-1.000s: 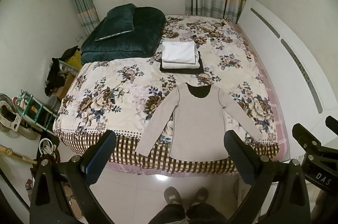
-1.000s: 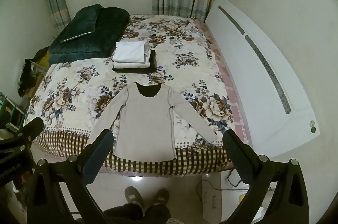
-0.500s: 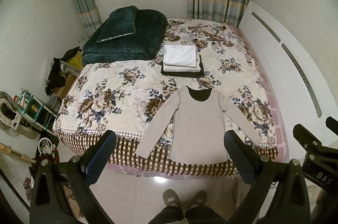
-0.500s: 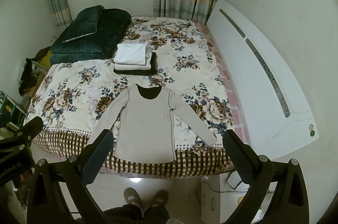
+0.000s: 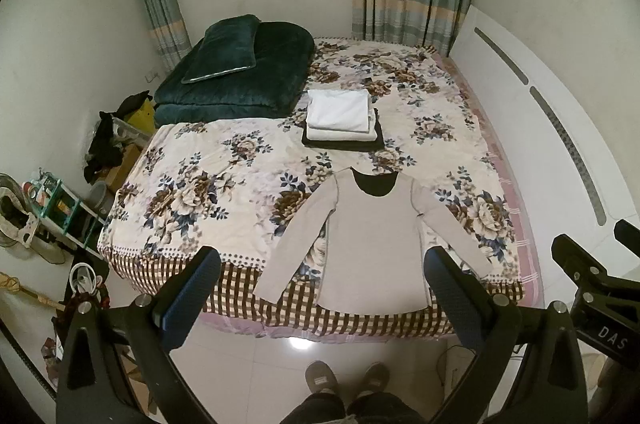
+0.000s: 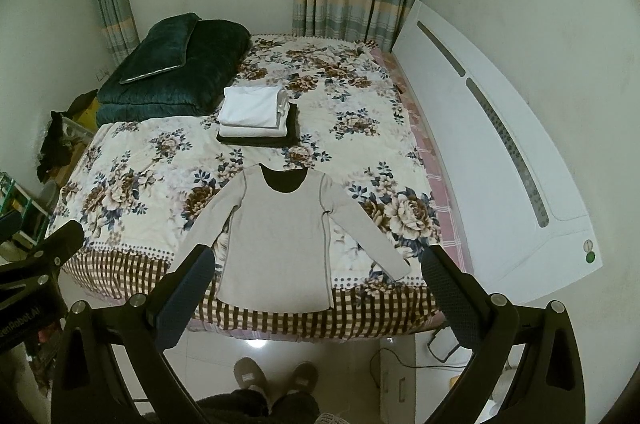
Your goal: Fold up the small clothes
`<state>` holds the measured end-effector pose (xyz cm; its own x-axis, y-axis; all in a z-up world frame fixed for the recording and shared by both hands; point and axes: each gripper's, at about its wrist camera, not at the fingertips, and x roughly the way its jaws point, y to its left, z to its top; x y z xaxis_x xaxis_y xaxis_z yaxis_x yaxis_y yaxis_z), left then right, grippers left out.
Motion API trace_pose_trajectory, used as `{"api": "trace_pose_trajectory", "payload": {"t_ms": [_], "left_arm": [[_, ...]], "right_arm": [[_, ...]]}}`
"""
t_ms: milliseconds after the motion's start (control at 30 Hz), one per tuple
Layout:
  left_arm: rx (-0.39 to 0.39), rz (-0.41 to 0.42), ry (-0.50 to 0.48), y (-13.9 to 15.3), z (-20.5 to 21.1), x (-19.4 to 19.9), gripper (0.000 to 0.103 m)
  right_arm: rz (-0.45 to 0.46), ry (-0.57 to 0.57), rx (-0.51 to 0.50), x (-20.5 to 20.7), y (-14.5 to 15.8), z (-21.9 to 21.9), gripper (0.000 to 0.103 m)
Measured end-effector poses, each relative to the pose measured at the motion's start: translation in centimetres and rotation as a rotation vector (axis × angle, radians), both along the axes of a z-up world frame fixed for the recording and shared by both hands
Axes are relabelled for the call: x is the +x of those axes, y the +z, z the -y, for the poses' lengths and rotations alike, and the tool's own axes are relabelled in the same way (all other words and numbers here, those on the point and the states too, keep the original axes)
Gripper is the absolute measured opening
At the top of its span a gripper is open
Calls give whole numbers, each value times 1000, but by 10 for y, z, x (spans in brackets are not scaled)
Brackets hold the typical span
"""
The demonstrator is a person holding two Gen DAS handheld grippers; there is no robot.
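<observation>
Beige long-sleeved top (image 5: 374, 240) flat, sleeves spread, at bed's near edge

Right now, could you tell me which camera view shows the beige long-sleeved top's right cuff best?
The right wrist view: the beige long-sleeved top lies whole between the open fingers. In the left wrist view a finger covers the hem corner beside that cuff.

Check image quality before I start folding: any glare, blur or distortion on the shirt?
Left wrist view: sharp, dim indoor light, beige shirt evenly lit; a glare spot only on the floor tiles. Right wrist view: the same, shirt clear; fisheye bends the headboard and darkens the corners.
</observation>
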<state>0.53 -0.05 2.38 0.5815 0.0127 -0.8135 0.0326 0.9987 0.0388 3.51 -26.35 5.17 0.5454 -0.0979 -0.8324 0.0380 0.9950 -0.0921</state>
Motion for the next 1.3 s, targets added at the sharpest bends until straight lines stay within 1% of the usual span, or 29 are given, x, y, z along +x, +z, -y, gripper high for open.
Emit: {"api": "trace_pose_trajectory", "payload": {"t_ms": [933, 1133, 1200, 1300], "left_arm": [[-1, 17, 2, 6, 11, 3, 103], [-6, 16, 3, 8, 10, 3, 103], [-8, 20, 4, 9, 3, -1, 103], [-11, 21, 6, 9, -1, -2, 103]], "right_arm": [[11, 4, 3, 1, 10, -1, 103], [12, 5, 3, 4, 14, -2, 103], [12, 6, 4, 2, 13, -2, 103], [13, 11, 3, 6, 20, -5, 103]]}}
